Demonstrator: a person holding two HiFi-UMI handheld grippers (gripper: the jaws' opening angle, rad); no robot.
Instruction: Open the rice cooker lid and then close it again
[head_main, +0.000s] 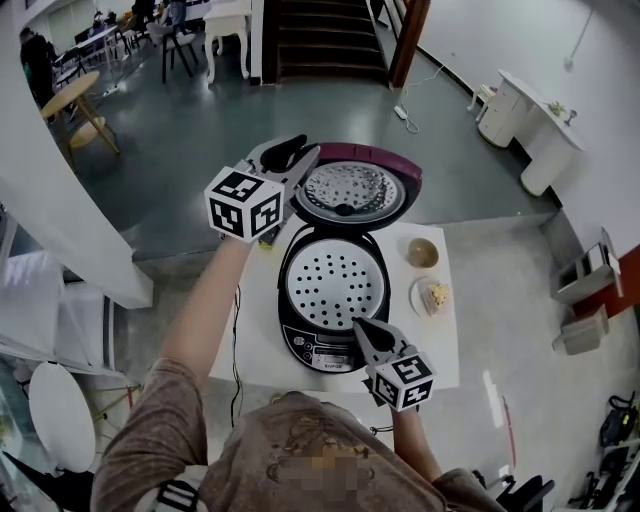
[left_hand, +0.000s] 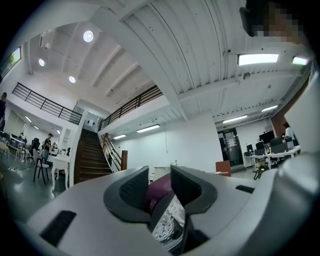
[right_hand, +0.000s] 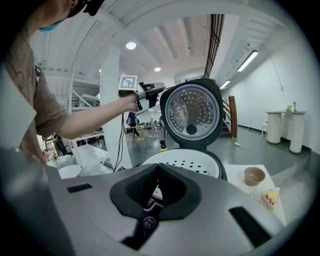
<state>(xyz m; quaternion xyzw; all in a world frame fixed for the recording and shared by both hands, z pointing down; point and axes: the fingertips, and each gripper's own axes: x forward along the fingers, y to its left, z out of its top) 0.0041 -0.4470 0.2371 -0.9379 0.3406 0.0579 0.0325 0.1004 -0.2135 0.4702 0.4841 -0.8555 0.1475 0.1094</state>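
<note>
White table (head_main: 442, 350), rice cooker (head_main: 318, 350) with perforated tray (head_main: 335, 283); left gripper (head_main: 303, 152) spread astride lid (head_main: 360, 190), right gripper (head_main: 360, 326) closed.

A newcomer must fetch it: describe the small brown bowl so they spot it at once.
Find the white table with the open black rice cooker. Two dishes sit at the cooker's right in the head view. The small round brown bowl is the farther one; the white plate nearer the person is flat and carries yellowish food.

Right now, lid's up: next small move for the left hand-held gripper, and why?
Probably tip the lid toward the base: it stands fully open, and the left hand-held gripper has its rim between slightly parted jaws.
</note>
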